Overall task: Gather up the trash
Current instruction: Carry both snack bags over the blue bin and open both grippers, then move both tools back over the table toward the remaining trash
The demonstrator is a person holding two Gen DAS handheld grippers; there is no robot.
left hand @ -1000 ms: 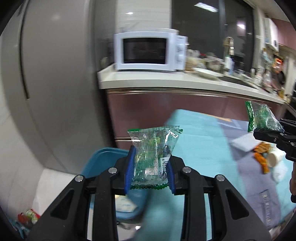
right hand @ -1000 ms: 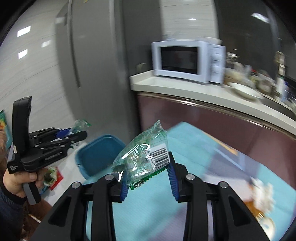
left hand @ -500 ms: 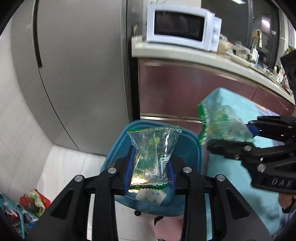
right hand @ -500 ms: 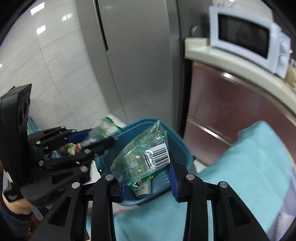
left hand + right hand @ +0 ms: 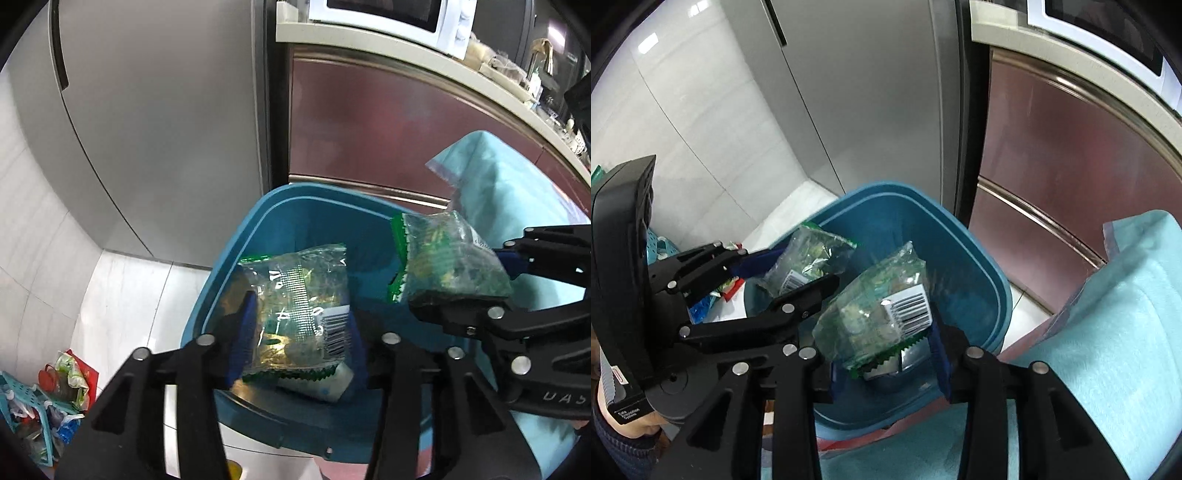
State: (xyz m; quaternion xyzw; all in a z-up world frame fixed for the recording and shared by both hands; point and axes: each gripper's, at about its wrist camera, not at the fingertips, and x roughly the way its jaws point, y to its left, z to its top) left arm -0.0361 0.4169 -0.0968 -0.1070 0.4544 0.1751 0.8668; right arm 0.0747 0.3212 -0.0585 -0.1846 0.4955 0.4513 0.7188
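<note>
Nearest, left gripper [image 5: 299, 332] is pinching a clear green snack packet [image 5: 295, 310] between its blue pads, gripped low across the body, barcode at the 3 o'clock side. Right gripper [image 5: 886, 354] is clamped the same way on a second packet [image 5: 879, 314], barcode facing up at 1 o'clock. Each packet shows in the other view too: the right one at 3 o'clock of the left camera, the left one at 9 o'clock of the right camera.

Both hang over the open mouth of the blue bin [image 5: 255, 236], directly behind and below the fingers. White scrap already lies at the bin bottom [image 5: 325, 384].

Handling guess: packets look light, crinkly, slick film with loose contents inside, so soft and easy to slip. Best hold is mid-body or the crimped seam edge. They should simply fall in once freed.

Further out, teal cloth [image 5: 1108, 332] at 3 o'clock, fridge door [image 5: 147, 110] at 11, maroon cabinet [image 5: 369, 129] at 12, microwave [image 5: 406, 18] on top. Floor litter [image 5: 66, 376] at 8 o'clock.
</note>
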